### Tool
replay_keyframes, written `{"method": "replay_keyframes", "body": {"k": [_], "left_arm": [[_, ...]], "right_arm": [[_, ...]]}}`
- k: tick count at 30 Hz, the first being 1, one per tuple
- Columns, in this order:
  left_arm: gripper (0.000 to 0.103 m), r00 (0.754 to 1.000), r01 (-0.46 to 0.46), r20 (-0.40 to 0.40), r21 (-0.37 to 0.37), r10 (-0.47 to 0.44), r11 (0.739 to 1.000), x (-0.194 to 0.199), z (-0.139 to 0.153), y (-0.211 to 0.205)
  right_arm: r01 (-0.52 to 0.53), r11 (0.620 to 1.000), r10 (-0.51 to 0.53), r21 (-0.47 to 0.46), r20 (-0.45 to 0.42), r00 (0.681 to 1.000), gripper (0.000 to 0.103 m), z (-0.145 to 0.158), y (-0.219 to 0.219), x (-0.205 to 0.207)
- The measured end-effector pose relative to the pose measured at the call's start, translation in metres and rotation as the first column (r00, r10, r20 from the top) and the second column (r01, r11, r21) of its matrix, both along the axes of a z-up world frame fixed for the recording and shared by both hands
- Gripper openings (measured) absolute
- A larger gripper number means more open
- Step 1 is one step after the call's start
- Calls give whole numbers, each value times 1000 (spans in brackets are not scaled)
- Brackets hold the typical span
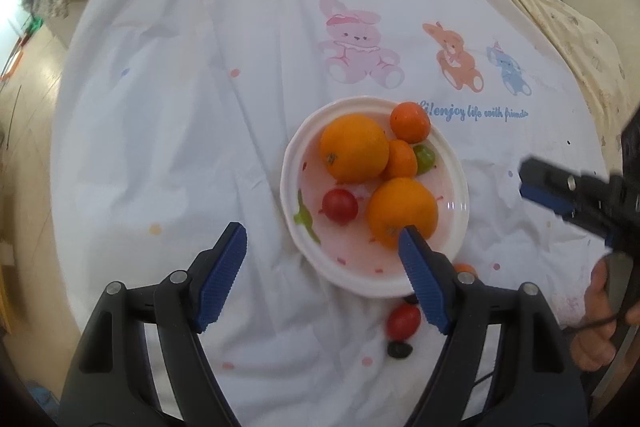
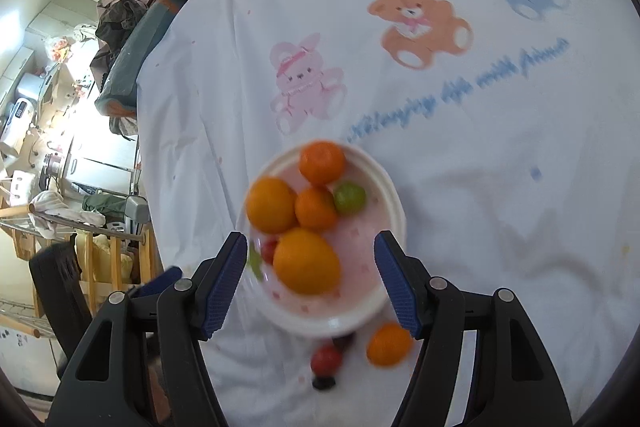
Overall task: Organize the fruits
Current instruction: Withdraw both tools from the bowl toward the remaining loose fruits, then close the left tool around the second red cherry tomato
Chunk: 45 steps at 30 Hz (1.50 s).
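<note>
Both grippers, left (image 1: 322, 255) and right (image 2: 310, 263), are hanging spread and empty; six fruits are sitting in the plate (image 1: 456, 183), three are lying outside below the jaws.

White plate (image 1: 294, 151) on cartoon-print cloth, pink floral inside. On it: big orange (image 1: 354, 148) at far side, second big orange (image 1: 402, 212) at near side, two small tangerines (image 1: 410, 121) (image 1: 401, 159) in line toward far rim, green grape (image 1: 425, 157) touching nearer tangerine, red cherry tomato (image 1: 340, 205) beside near orange. Off plate, near its front rim: another tangerine (image 2: 389, 343), red tomato (image 1: 403, 322), dark small fruit (image 1: 399, 349) just beside tomato.
</note>
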State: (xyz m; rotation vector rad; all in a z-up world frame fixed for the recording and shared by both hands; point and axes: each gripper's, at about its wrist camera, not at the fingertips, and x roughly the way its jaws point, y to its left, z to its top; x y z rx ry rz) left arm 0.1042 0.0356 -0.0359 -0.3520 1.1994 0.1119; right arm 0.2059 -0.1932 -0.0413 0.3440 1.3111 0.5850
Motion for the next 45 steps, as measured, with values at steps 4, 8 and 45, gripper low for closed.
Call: {"method": "replay_keyframes", "body": {"k": [4,8,45], "left_arm": [[75,1000,1,9,-27,-1,1000,-21,5,-6],[75,1000,16,20,-16,-15,1000,-41,8,-15],[27,951,296,-101,32,-292,955,-30,-87,-126]], "right_arm": [[17,1000,-17,-5,-4,1000,69,1,-20,-28],[34,999,-34,-13,-2,999,69,-1,-38,-56],[167,986,-167,-5,-62,984,69,-30,-96,-85]]}}
